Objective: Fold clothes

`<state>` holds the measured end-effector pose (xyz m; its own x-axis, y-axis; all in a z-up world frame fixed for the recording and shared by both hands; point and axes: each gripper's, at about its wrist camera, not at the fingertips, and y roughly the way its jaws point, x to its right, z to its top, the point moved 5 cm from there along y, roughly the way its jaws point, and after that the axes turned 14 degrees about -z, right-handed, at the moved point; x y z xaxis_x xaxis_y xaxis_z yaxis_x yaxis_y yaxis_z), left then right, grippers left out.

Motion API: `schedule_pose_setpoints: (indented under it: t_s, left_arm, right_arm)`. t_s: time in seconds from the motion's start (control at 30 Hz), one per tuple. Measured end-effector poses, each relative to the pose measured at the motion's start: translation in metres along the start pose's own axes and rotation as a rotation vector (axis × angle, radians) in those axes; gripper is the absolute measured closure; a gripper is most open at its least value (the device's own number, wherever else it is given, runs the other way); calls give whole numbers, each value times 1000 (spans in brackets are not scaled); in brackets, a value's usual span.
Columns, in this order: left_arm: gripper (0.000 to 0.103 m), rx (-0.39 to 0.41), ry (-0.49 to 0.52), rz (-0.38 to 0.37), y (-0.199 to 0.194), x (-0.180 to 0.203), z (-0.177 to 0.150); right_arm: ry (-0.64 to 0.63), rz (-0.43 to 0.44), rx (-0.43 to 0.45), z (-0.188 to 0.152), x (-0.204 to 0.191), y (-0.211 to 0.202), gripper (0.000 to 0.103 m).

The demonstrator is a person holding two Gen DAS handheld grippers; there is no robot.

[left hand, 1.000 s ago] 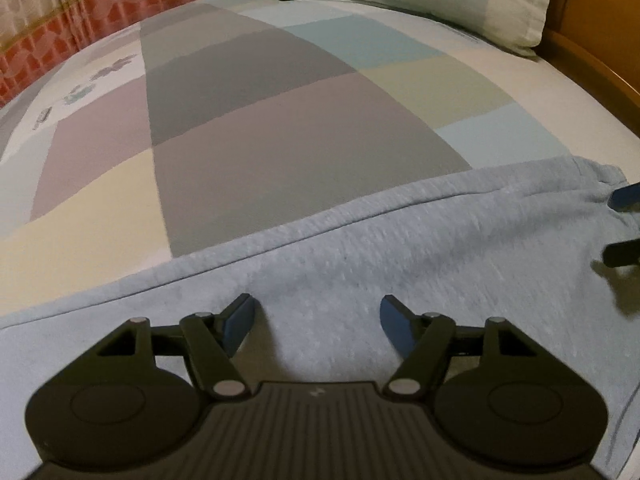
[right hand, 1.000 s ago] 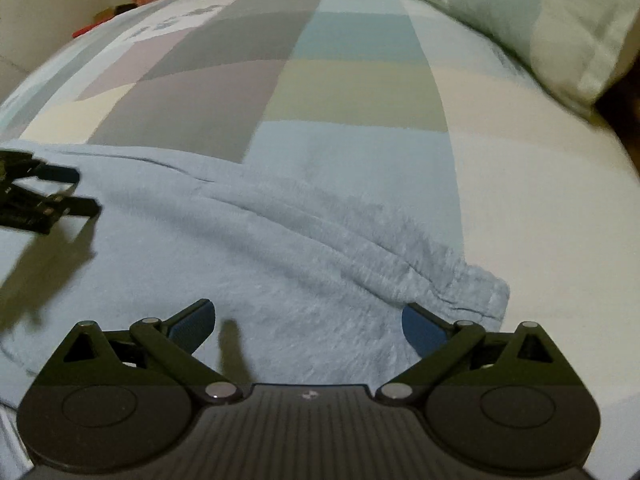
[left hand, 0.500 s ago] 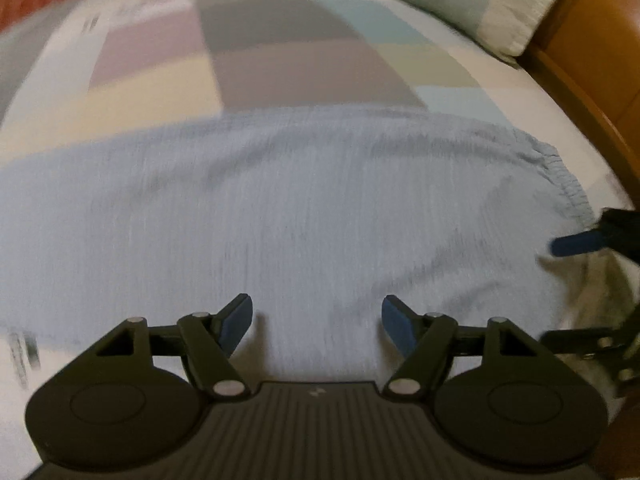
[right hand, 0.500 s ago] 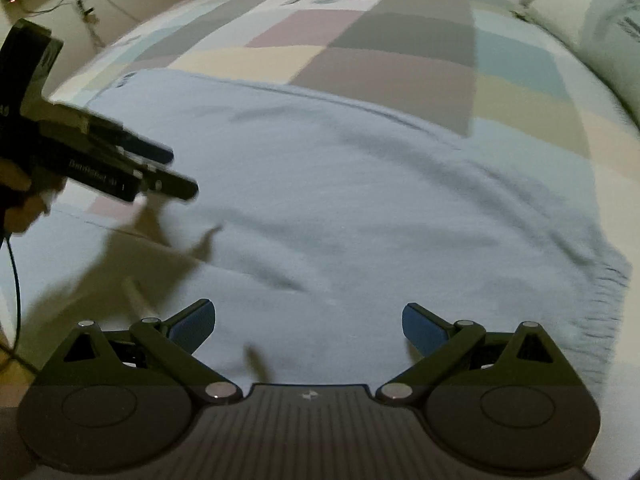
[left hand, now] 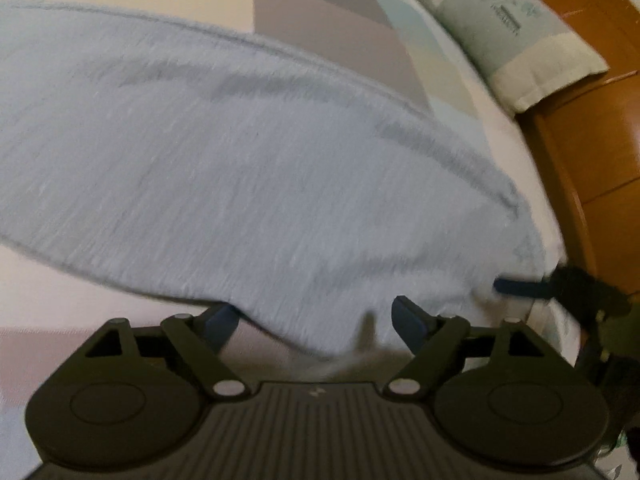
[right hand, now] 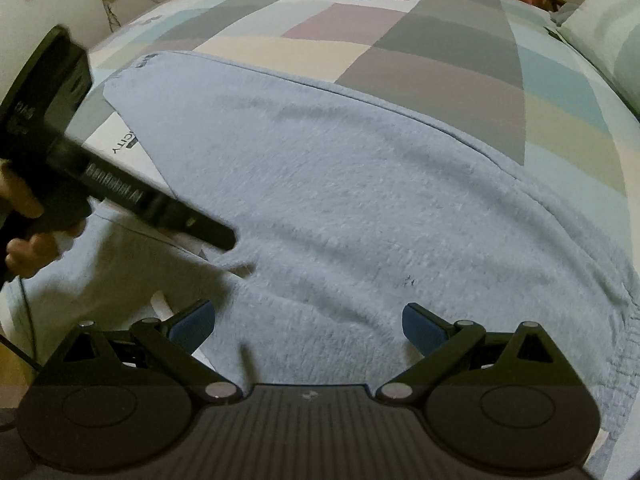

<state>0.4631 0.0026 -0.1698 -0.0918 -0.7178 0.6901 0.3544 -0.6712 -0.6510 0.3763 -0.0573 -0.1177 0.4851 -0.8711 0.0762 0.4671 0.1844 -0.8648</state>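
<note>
1. Right wrist view: we read "CITY" (right hand: 123, 145) on the bedsheet (right hand: 436, 76), start of the word hidden under the light blue garment (right hand: 360, 208); white lettering on the left hand-held gripper (right hand: 224, 240) is too blurred to read.
2. Left wrist view: pillow (left hand: 516, 36) print unreadable, garment blurred.
3. Garment lies spread flat on the bed.
4. Left hand-held gripper (left hand: 316, 320) opening over the garment's edge, pads not pressing it; right hand-held gripper (right hand: 308, 322) released, nothing grasped.

Patchwork bedspread (right hand: 460, 64), pillow (left hand: 516, 36), perhaps a wooden bedframe (left hand: 592, 152).
</note>
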Motion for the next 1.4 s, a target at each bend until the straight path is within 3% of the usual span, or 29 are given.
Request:
schedule_pose_setpoints:
  t_s: [0.17,0.3,0.47,0.6,0.63,0.77,0.83,0.93,1.1,1.2,1.3,1.4]
  left_arm:
    - [15,58,-116,-96,3,-1,-4]
    - [15,13,-114,-180,16,12,-15]
    - [15,76,-72,-233,22,25,18]
    - [15,184,-91,-289,9,27,47]
    - [15,179,-121,-297,13,26,46]
    - [16,9,-117,-288,45,36,23]
    - [16,11,-72,-311,45,46,24]
    - [16,39,-95,-363,39,50,42]
    - [16,-8,-75,-400,36,58,57]
    - [16,-36,-63,-406,36,62,57]
    - [16,-48,-77,-416,33,59,55]
    - [16,-60,-62,-419,29,58,52]
  right_arm:
    - [15,-3,-19,-8,-2,-1,1]
    - [28,-2,-32,-16,-1,-3,1]
    - [43,-9,-39,-22,1,-6,1]
    - [41,-3,-28,-23,1,-11,1]
    - [43,0,-26,-23,0,-12,1]
    - [60,20,-19,-22,0,-13,1]
    - [67,35,-14,-21,-1,-14,1]
    - [44,92,-2,-19,-10,-13,1]
    - [-49,180,41,-12,-37,-8,1]
    - [-109,177,32,-9,-53,12,1]
    - [-198,91,22,-12,-62,32,0]
    - [-175,98,42,-10,-60,26,1]
